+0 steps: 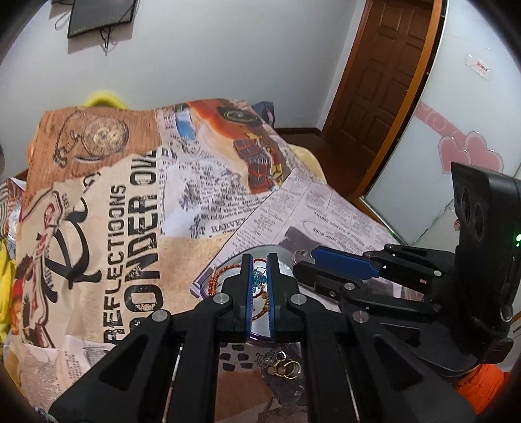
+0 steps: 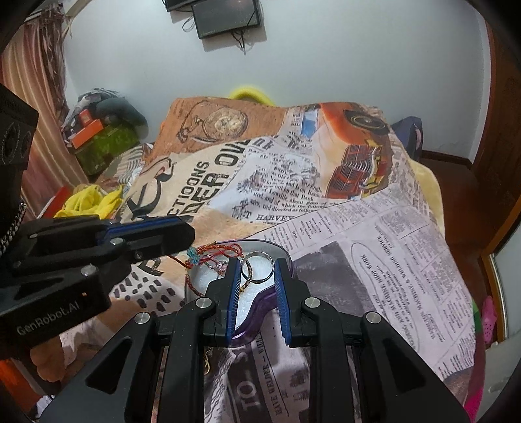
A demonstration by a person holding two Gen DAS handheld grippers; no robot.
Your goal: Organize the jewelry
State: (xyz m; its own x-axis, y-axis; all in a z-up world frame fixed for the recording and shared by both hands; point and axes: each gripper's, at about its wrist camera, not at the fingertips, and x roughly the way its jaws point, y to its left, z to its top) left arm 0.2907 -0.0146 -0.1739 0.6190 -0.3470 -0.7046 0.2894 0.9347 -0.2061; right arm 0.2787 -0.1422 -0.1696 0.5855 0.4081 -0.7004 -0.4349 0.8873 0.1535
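Note:
A purple-rimmed jewelry tray (image 2: 260,304) with a white inside lies on a printed blanket. My left gripper (image 1: 259,260) is over the tray, its jaws narrowly apart around a red and blue thread bracelet (image 1: 257,279). In the right wrist view the bracelet (image 2: 208,257) hangs from the left gripper's tip (image 2: 187,236) onto the tray. My right gripper (image 2: 255,265) is open over the tray, with a silver ring (image 2: 257,267) between its fingers, touching neither. Gold rings (image 1: 283,366) lie on the blanket under the left gripper.
The printed blanket (image 1: 130,201) covers a bed. A wooden door (image 1: 374,81) and a frosted sliding door (image 1: 472,130) stand to the right. A monitor (image 2: 224,16) hangs on the far wall. Boxes and clothes (image 2: 97,143) are piled at the left.

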